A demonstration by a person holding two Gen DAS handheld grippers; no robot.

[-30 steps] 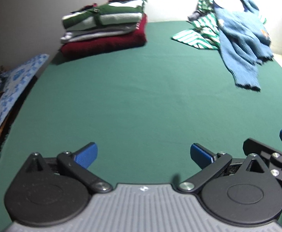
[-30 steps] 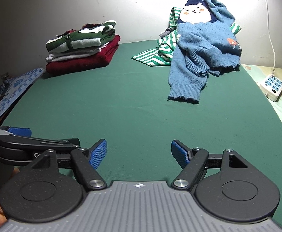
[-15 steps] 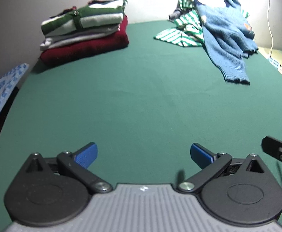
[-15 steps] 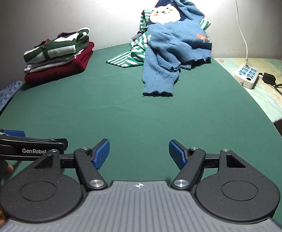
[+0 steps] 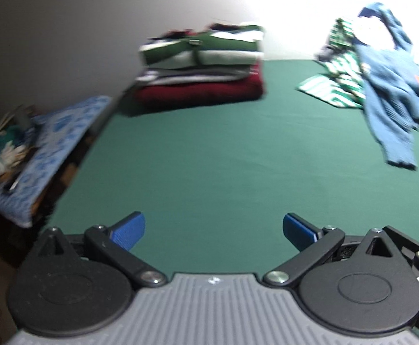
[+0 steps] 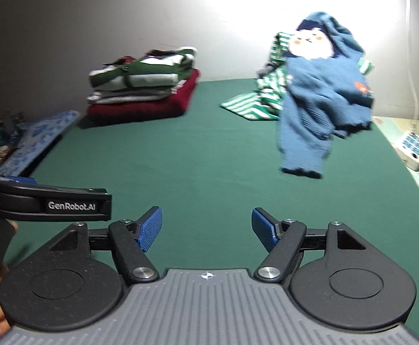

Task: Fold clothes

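blue knitted sweater with a white animal face (image 6: 318, 97) is seen crumpled at the far right of the green cloth-covered table (image 6: 209, 155), draped over a green-and-white striped garment (image 6: 255, 103) | left gripper (image 5: 213, 230) is held wide apart, nothing gripped | right gripper (image 6: 206, 227) is held wide apart, nothing touched | stack of folded clothes on a dark red knit (image 6: 143, 89) is set far left, well apart from the sweater

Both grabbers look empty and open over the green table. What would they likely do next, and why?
Probably reach forward to the blue sweater. Both the left gripper and the right gripper are open and hold nothing, the folded stack already sits at the back, and the sweater lies unfolded on top of a striped garment, with one sleeve trailing toward the grippers.
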